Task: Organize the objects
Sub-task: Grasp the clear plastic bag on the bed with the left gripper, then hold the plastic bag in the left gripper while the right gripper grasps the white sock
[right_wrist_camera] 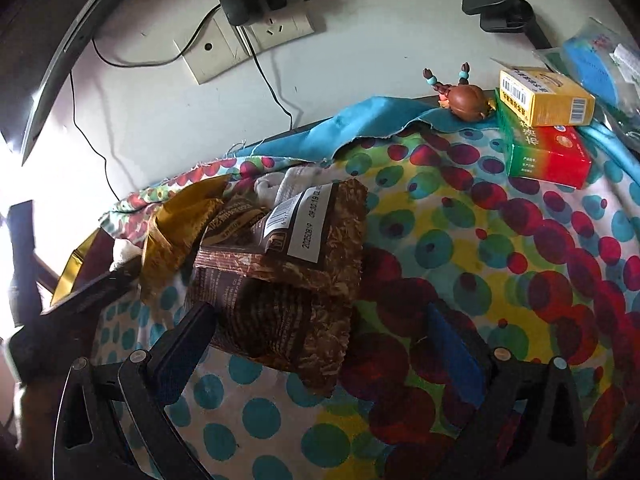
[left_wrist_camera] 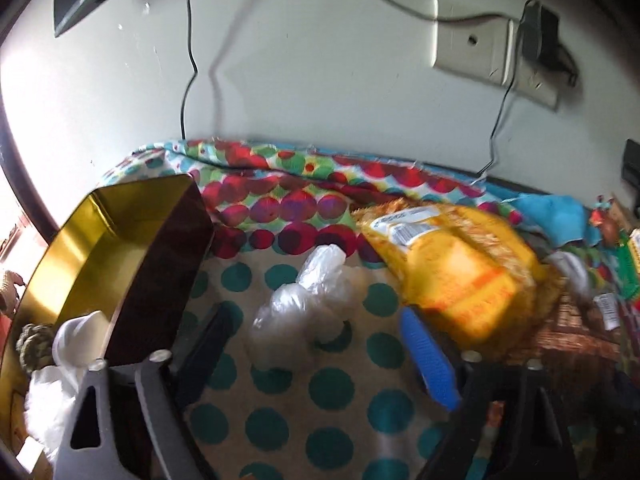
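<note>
Approach step: left gripper (left_wrist_camera: 316,354), fingers wide and empty, faces the clear plastic bag (left_wrist_camera: 310,300) on the spotted cloth (left_wrist_camera: 332,392) beside the gold tin (left_wrist_camera: 96,236). Next: close, lift. Right gripper (right_wrist_camera: 324,340), wide, straddles the brown packet (right_wrist_camera: 288,280).

The cloth (left_wrist_camera: 320,396) is cream with teal dots near the camera, turning to red, green and yellow circles farther back; a plain blue cloth (right_wrist_camera: 372,120) lies along the white wall (left_wrist_camera: 320,80). The tin (left_wrist_camera: 120,240) is gold inside and dark maroon outside; one snack packet (left_wrist_camera: 452,276) is yellow, the other snack packet (right_wrist_camera: 304,264) brown with a white label. A yellow box (right_wrist_camera: 544,98) sits on a green-and-red box (right_wrist_camera: 544,156); the crumpled bag (left_wrist_camera: 312,300) is clear.
</note>
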Demonstrator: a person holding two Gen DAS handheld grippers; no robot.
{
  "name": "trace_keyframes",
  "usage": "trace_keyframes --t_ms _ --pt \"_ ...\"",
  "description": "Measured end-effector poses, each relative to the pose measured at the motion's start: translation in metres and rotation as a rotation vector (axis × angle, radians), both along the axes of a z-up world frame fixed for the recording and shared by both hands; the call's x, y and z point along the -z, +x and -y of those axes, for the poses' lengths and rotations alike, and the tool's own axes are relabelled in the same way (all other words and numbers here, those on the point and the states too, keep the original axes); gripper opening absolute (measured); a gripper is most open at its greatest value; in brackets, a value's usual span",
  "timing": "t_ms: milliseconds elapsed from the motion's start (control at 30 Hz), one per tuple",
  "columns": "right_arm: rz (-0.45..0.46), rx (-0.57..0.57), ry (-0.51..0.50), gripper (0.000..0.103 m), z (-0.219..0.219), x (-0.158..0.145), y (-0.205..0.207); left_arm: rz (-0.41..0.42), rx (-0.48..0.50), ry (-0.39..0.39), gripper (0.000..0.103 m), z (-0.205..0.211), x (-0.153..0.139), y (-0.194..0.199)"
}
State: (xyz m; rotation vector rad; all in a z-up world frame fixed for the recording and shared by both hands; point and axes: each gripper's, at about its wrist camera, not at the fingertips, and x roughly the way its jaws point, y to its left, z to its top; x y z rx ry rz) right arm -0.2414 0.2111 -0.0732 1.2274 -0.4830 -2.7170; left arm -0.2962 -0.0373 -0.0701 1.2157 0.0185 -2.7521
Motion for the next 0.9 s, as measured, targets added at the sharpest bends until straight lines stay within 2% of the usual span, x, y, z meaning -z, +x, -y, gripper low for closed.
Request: trace_keyframes --t_ms 100,200,300,500,633,767,900 --pt "-0.001 0.0 -0.004 0.103 0.0 0.0 -0.001 0.063 0.019 0.019 0.055 0.0 0.012 -0.012" --pt "-0.001 0.0 -0.005 0.103 0.0 0.0 0.0 0.062 0.028 0.037 0.051 0.001 0.013 -0.018" --pt "-0.002 0.0 -0.008 0.103 0.001 -0.001 0.0 0.056 0.036 0.051 0.04 0.002 0.015 -0.02" --pt "-0.002 0.0 -0.008 0.103 0.001 -0.002 0.001 0.037 0.04 0.043 0.035 0.0 0.015 -0.017" --pt "-0.009 0.001 -0.034 0.103 -0.001 -0.003 0.002 -0.017 0.045 0.025 0.034 -0.004 0.007 0.008" --pt "-0.02 -0.001 -0.067 0.103 -0.005 -0.003 0.003 -0.021 0.065 0.03 0.034 -0.007 0.005 0.036" --pt "-0.007 -0.011 -0.018 0.103 -0.002 -0.004 0.0 -0.026 0.051 0.037 0.034 -0.007 0.003 0.046"
